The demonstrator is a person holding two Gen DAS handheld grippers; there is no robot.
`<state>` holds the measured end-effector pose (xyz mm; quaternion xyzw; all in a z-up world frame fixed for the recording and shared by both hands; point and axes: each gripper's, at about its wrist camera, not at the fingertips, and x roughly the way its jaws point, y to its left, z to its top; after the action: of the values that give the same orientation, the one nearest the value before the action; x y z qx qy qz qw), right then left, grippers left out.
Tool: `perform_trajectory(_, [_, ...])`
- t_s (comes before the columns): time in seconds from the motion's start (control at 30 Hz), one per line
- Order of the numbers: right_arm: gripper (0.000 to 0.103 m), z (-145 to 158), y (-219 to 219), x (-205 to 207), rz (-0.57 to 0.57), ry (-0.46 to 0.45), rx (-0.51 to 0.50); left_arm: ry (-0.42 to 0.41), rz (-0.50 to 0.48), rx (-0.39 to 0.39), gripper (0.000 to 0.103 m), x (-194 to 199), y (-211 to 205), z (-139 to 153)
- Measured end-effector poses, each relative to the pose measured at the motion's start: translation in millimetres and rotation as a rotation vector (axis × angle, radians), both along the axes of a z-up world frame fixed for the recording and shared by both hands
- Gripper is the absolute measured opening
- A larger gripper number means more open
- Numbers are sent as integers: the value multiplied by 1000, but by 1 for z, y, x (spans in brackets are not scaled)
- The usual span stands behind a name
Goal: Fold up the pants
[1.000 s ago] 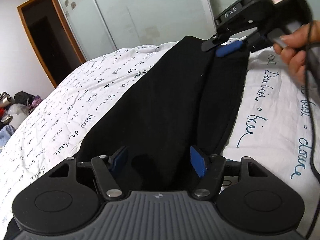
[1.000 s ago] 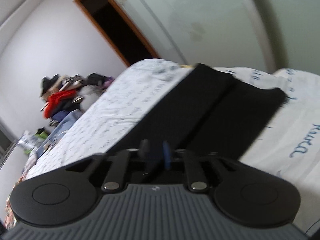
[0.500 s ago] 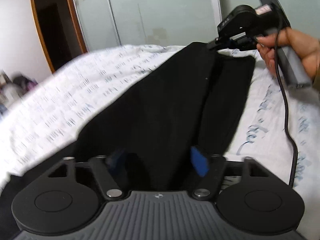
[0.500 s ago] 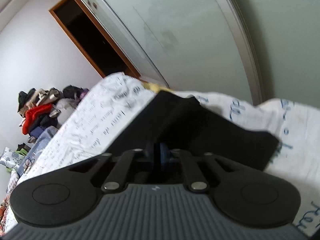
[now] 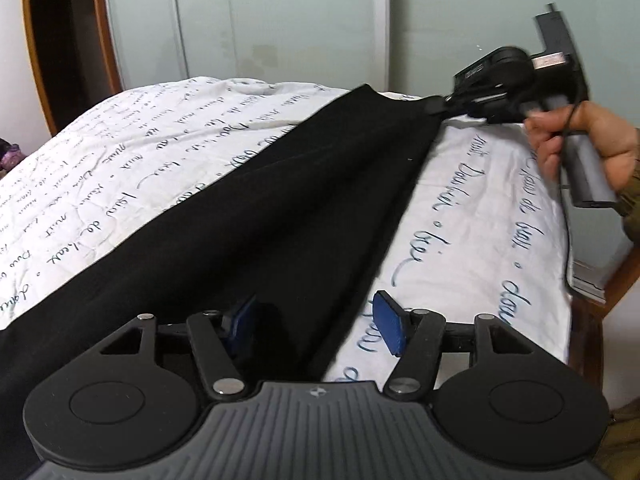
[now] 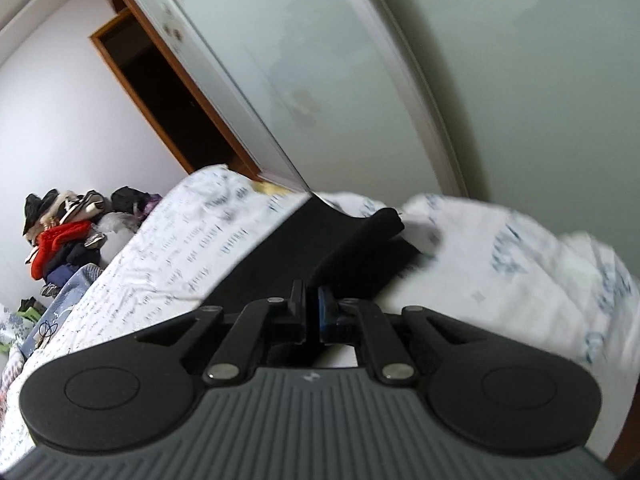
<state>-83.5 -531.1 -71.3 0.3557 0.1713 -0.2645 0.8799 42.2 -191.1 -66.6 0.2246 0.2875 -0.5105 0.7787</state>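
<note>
Black pants (image 5: 300, 208) lie lengthwise on a white quilt with blue script (image 5: 140, 152). My left gripper (image 5: 314, 324) is low over their near end with its jaws apart. The cloth's right edge runs between the blue pads (image 5: 386, 328) without being pinched. At the far end my right gripper (image 5: 440, 105), held by a hand (image 5: 592, 140), is shut on the pants' far right corner. In the right wrist view the right gripper (image 6: 313, 312) has its pads together on a raised fold of the pants (image 6: 360, 240).
Pale sliding wardrobe doors (image 5: 280, 20) stand behind the bed, with an open wooden compartment (image 6: 160, 80) at the left. A pile of clothes (image 6: 64, 232) lies beyond the bed's left side. A wooden frame (image 5: 600, 320) shows past the quilt's right edge.
The right gripper has shut on the pants' far corner and drawn it up and to the right. The left gripper has turned, so the pants' right edge now lies between its pads.
</note>
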Motion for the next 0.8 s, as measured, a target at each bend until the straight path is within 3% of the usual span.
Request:
perform_trajectory(0.13, [9,-13,-5,3,-15,42,43,34,-11,-29,62,-3,17,7])
perform_trajectory(0.17, [12,-13,-5,1,-23,35,44,57,-10,-49,62,-2,26,9])
perform_trajectory(0.2, [22,-10,-2,-1,-44,37,26,74,-3,-69,63,0,35,12])
perform_trajectory(0.23, [29,-7,2,-4,-79,44,-12,81,10,-88,65,1,44,15])
perform_trajectory(0.3, [31,4,17,-15,-147,35,-126,63,65,-119,76,2,63,23])
perform_trajectory(0.37, [36,13,40,-16,-105,23,-237,21,139,-133,79,4,83,28])
perform_trajectory(0.43, [46,21,71,0,79,32,-320,-9,223,-130,79,9,104,31])
perform_trajectory(0.6, [45,25,172,49,604,44,-483,-30,475,-84,79,27,163,26])
perform_trajectory(0.73, [47,16,258,67,935,70,-723,-18,649,-66,80,38,212,18])
perform_trajectory(0.77, [51,11,277,68,994,74,-780,9,683,-53,83,41,222,13])
perform_trajectory(0.8, [64,7,292,70,1030,89,-813,52,710,-33,86,46,230,6])
